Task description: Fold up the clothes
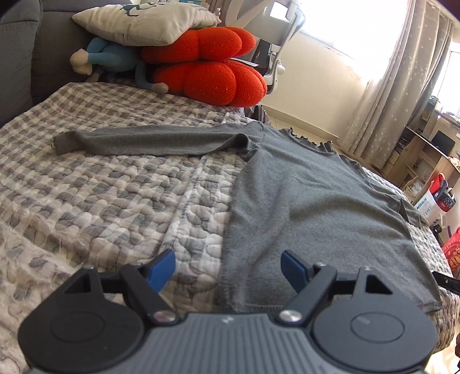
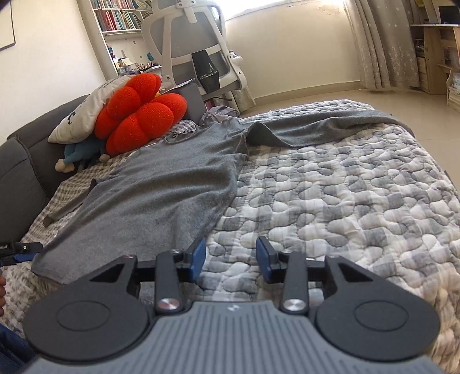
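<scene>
Grey top [image 1: 316, 201] flat on quilt [image 1: 115, 187], red cushions [image 1: 212, 66] beyond, both grippers parted, empty

grey long-sleeved shirt [image 1: 310, 207] | spread flat on bed | both sleeves outstretched

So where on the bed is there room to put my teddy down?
Bare checked quilt lies between the grey sweater's body and its outstretched sleeve. The sofa-side end is crowded with red cushions and a pillow.
</scene>
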`<action>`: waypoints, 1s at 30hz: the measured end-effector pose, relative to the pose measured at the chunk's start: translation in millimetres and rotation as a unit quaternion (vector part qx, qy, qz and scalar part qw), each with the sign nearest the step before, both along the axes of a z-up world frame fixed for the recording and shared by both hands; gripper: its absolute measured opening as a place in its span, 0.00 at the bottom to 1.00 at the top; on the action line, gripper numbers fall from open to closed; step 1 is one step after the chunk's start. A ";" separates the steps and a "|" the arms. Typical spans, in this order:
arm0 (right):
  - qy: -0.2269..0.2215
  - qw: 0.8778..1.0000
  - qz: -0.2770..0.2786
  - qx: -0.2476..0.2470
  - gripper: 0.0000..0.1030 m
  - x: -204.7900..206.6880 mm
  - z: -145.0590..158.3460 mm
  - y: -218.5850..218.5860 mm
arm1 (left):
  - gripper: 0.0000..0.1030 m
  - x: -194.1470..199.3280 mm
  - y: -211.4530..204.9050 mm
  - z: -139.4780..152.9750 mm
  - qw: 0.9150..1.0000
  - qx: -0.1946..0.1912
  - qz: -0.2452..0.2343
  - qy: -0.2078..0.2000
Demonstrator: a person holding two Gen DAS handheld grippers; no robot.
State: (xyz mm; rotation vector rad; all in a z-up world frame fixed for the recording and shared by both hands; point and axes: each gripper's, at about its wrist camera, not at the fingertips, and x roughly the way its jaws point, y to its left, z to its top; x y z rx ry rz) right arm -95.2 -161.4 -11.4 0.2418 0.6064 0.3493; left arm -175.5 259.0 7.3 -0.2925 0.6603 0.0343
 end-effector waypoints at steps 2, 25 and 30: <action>-0.006 1.000 -0.003 -0.009 0.38 -4.9 0.9 4.1 | 0.78 -2.0 -4.5 -1.4 1.000 0.012 -0.002 -0.002; 0.035 0.985 0.022 0.169 0.46 -24.6 -5.4 9.1 | 0.20 -9.5 -6.6 -1.2 1.000 0.015 0.001 -0.001; 0.034 0.983 0.031 0.180 0.38 -30.9 -6.9 9.1 | 0.20 -8.2 -5.0 -3.5 1.000 0.010 -0.001 -0.002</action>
